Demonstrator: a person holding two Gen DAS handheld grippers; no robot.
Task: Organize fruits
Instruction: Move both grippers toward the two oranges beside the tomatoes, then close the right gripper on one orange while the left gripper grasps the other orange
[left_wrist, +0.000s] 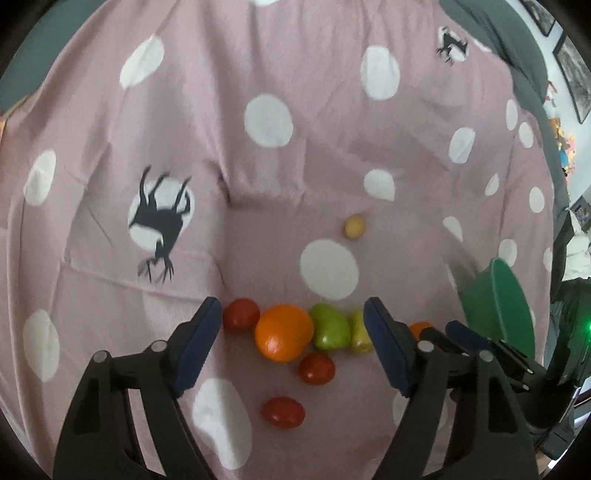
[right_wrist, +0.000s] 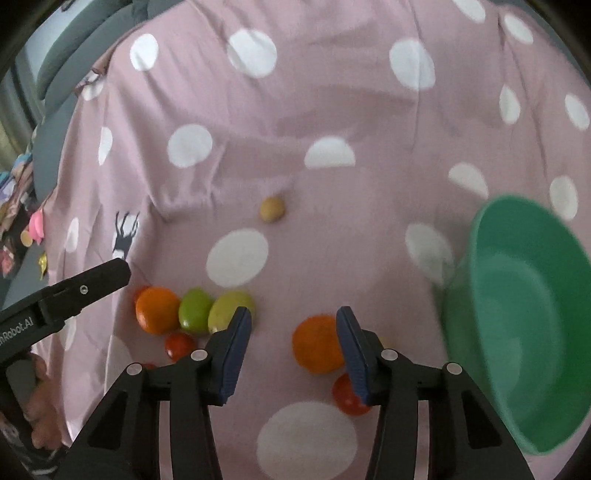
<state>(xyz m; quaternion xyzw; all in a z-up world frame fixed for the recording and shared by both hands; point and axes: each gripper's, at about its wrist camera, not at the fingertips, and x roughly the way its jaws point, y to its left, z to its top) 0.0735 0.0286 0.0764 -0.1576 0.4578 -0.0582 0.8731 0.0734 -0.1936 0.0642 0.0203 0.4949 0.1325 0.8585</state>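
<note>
The fruits lie loose on a pink cloth (left_wrist: 295, 155) with white dots, gathered in a cluster near the grippers. Counted across both views: two oranges, four red tomatoes, one green fruit, one yellow-green fruit and one small tan fruit.

In the left wrist view a big orange (left_wrist: 283, 332) touches the green fruit (left_wrist: 330, 326), which touches the yellow-green fruit (left_wrist: 359, 332). One tomato (left_wrist: 241, 315) sits just beside the orange, a second tomato (left_wrist: 316, 368) just below it, and a third tomato (left_wrist: 283, 412) lies a little apart. The small tan fruit (left_wrist: 355, 228) rests well apart from the cluster.

In the right wrist view the second orange (right_wrist: 318, 343) lies between the open fingers of the right gripper (right_wrist: 294, 349), untouched, with a fourth tomato (right_wrist: 347, 397) just beside it.

The left gripper (left_wrist: 293, 343) is spread wide and holds nothing, hovering over the cluster.

One green bowl (right_wrist: 517, 314) stands tilted at the right, with no fruit showing inside it.
</note>
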